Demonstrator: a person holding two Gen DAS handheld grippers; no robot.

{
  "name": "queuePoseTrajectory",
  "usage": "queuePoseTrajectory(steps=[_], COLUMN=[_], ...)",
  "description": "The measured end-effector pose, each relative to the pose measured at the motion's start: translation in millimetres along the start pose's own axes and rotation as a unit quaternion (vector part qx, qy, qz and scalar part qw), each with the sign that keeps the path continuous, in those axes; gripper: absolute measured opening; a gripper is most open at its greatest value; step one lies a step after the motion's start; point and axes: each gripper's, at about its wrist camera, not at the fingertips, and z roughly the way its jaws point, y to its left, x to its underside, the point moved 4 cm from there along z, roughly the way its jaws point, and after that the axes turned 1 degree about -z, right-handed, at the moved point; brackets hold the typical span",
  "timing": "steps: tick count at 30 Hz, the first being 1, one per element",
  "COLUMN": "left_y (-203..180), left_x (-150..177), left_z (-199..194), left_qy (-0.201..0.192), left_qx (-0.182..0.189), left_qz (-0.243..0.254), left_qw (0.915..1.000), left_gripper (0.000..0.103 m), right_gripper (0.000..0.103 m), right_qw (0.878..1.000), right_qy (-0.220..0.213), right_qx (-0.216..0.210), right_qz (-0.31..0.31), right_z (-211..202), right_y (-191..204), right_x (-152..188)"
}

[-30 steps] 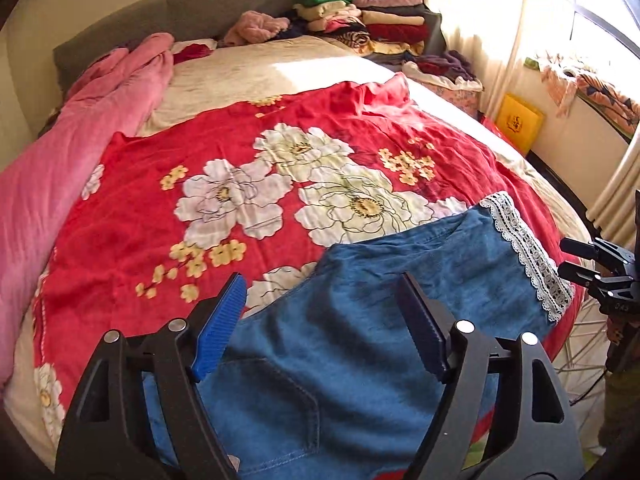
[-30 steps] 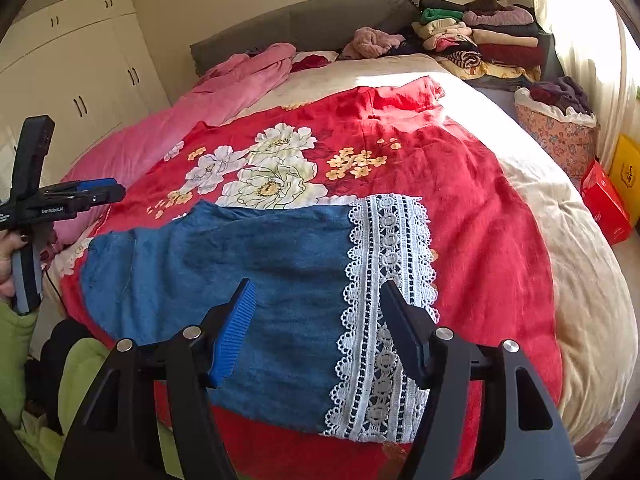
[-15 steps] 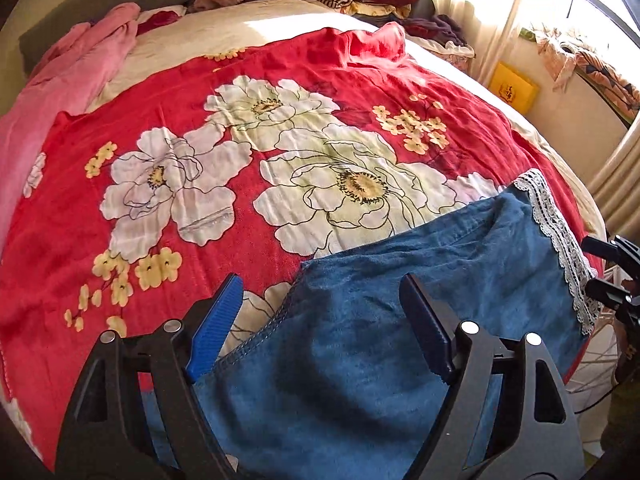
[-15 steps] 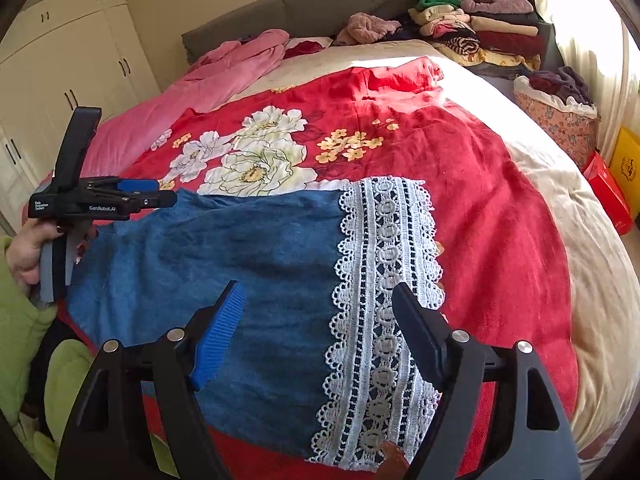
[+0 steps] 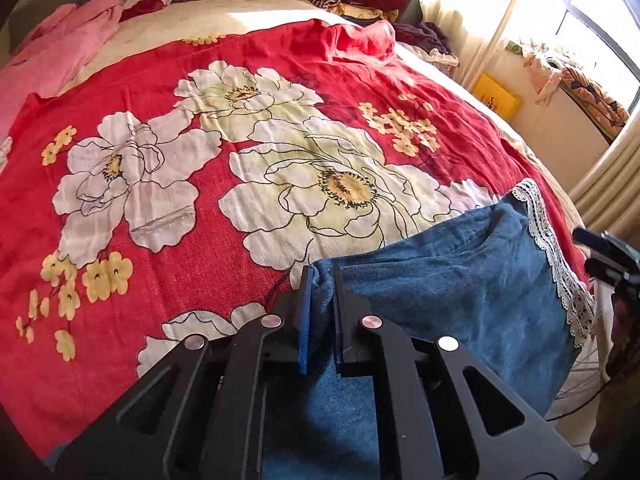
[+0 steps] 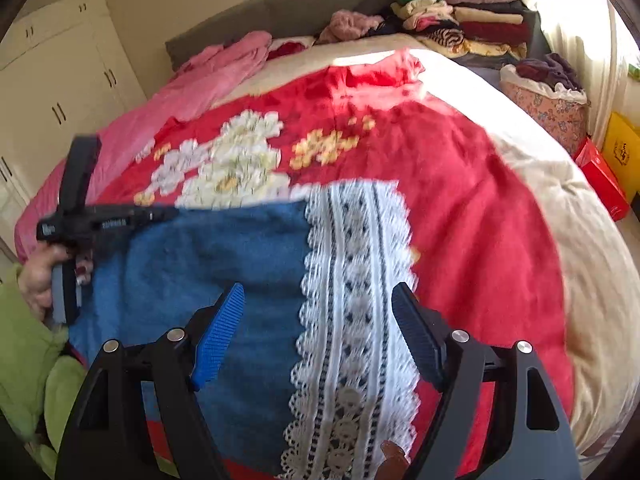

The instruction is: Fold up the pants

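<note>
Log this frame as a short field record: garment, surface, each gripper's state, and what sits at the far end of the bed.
garment: blue denim pants with a white lace hem, lying flat
surface: red floral blanket on the bed
left gripper: shut on the pants' far edge
right gripper: open, above the lace hem, nothing held
far end: folded clothes stack, pink quilt
</note>
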Motion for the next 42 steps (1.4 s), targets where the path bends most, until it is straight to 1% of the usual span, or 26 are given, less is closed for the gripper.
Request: queuePoseTrajectory(steps=[2,3,4,6,7,9,12,14,15,16,17,19,21,22,26,28,30,33,34,36,37,39,40,41,42], left_y=[1.3,1.1,1.4,1.3,1.5,2.9,5.5,5.0,4.4,4.2,4.5,4.5,0.9,-1.3,-4.2,-5.3,-5.7,-2.4,-0.4,4.7,6.9,9.3,9.5,9.6,9.0], left_x=[0.5,0.9,0.6,0.5,0.6,0.6,1.7,4.5,5.6,6.7,7.7,9.9,12.2,12.1,0.8,-11.1,-21.8,-24.5,-22.3,-15.2,-12.4,-9.6,-9.7,-10.3,-10.6], left_z=[-1.8,-2.5,-3.7,-5.9,-7.8,-10.5,-11.7,-8.8,-7.1,-3.6,1.3,7.9,9.0,6.1,-12.9,-19.4,-16.6,2.1,9.3,22.7,27.3,28.9,26.3,22.1,14.8], left_qy=[-0.005,-0.007,-0.010,-0.013,-0.016,-0.020,-0.026,-0.023,-0.020,-0.015,-0.009,0.001,0.004,-0.001,-0.034,-0.043,-0.041,-0.024,-0.018,-0.005,-0.003,-0.007,-0.011,-0.015,-0.020], left_qx=[0.005,0.007,0.008,0.011,0.009,0.013,0.018,0.020,0.019,0.020,0.022,0.025,0.016,0.012,-0.005,-0.009,-0.019,-0.034,-0.041,-0.047,-0.050,-0.047,-0.045,-0.047,-0.051], left_qz=[-0.004,-0.004,-0.006,-0.005,-0.004,-0.008,-0.013,-0.008,-0.005,-0.003,-0.005,-0.012,-0.004,-0.001,0.006,0.009,0.009,0.004,0.002,-0.003,-0.004,-0.005,-0.005,-0.003,0.000], left_qw=[1.0000,0.9999,0.9999,0.9998,0.9998,0.9997,0.9994,0.9995,0.9996,0.9997,0.9997,0.9996,0.9999,0.9999,0.9994,0.9990,0.9989,0.9991,0.9990,0.9989,0.9987,0.9989,0.9989,0.9988,0.9985], left_gripper=[0.003,0.002,0.002,0.002,0.001,0.001,0.001,0.003,0.003,0.003,0.003,0.003,0.000,0.000,0.000,0.000,0.000,0.000,0.000,0.001,0.004,0.004,0.006,0.012,0.018], right_gripper=[0.075,0.075,0.075,0.073,0.068,0.062,0.062,0.055,0.046,0.040,0.037,0.023,0.020,0.019,0.017,0.017,0.017,0.017,0.017,0.019,0.020,0.024,0.033,0.036,0.043], right_qw=[1.000,1.000,0.999,0.999,0.998,0.996,0.993,0.994,0.994,0.994,0.994,0.993,0.994,0.995,0.998,0.998,0.999,0.998,0.996,0.994,0.994,0.994,0.995,0.996,0.997], right_qy=[-0.003,0.004,0.017,0.045,0.056,0.083,0.108,0.103,0.101,0.103,0.106,0.105,0.096,0.089,0.044,0.035,0.032,0.055,0.073,0.089,0.093,0.086,0.082,0.077,0.069], right_qx=[0.020,0.027,0.032,0.023,0.018,0.012,0.003,-0.004,-0.013,-0.020,-0.028,-0.047,-0.053,-0.053,-0.051,-0.045,-0.035,-0.009,0.003,0.020,0.024,0.028,0.029,0.030,0.028], right_qz=[0.004,0.004,0.007,0.010,0.009,0.016,0.040,0.031,0.026,0.023,0.018,0.016,0.013,0.014,0.007,0.000,-0.012,-0.029,-0.042,-0.056,-0.059,-0.055,-0.049,-0.040,-0.027], right_z=[4.4,12.0,22.3,45.3,55.6,77.6,100.4,99.7,98.6,98.1,98.3,96.6,91.6,88.2,65.4,62.1,65.8,87.5,99.2,114.0,118.7,117.2,114.1,108.6,100.5], right_y=[-11.0,-16.8,-22.4,-28.5,-30.2,-36.0,-44.3,-39.4,-36.8,-34.9,-33.4,-30.9,-30.1,-29.6,-30.9,-30.7,-31.2,-33.8,-33.2,-32.5,-32.9,-35.9,-38.0,-40.7,-43.9], right_x=[-18.9,-27.4,-33.5,-40.3,-40.6,-36.2,-24.1,-21.2,-20.9,-19.8,-18.9,-18.7,-19.4,-21.3,-39.0,-51.4,-60.1,-61.3,-56.9,-47.4,-43.7,-43.5,-44.7,-46.4,-48.5])
